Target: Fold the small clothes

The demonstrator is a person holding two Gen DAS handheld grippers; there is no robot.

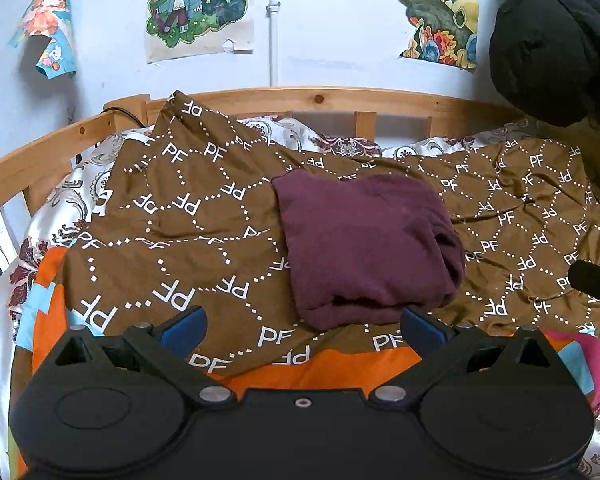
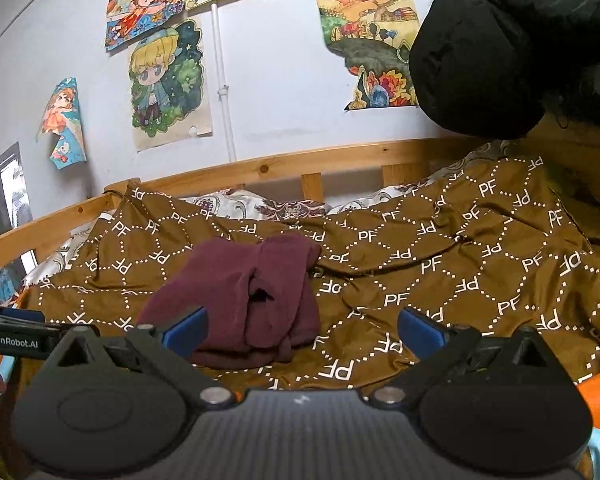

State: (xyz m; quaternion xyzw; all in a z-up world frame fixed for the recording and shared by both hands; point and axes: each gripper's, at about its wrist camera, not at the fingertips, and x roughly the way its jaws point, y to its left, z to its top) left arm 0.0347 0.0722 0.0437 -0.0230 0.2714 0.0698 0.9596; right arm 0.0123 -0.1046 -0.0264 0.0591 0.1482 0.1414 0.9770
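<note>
The room has a pale wall (image 1: 332, 40) with bright drawings stuck on it. One drawing (image 1: 198, 4) shows a child with yellow hair, and another drawing (image 1: 436, 12) shows a hill with colourful shapes. A thin white pipe (image 1: 274, 24) runs down the wall between them. A big black puffy thing (image 1: 556, 44) hangs at the top right, in front of the wall.

Below the wall is a bed with a wooden bed rail (image 1: 284, 98) around its far side and left side. A brown cloth (image 1: 188, 216) with white "PF" letters and dotted lines is spread over most of the bed. It is wrinkled. A white flowery sheet (image 1: 80, 184) peeks out behind it and on the left. An orange blanket (image 1: 332, 368) shows at the near edge.

In the middle of the brown cloth lies a dark red garment (image 1: 364, 248). It is folded into a thick bundle and rests flat on the cloth.

The left hand-held gripper (image 1: 303, 330) is just in front of the garment. Its blue fingers (image 1: 184, 328) are wide apart and hold nothing. The right hand-held gripper (image 2: 302, 332) is near the garment too. Its blue fingers are also wide apart and hold nothing. The left finger is in front of the garment's near edge.
</note>
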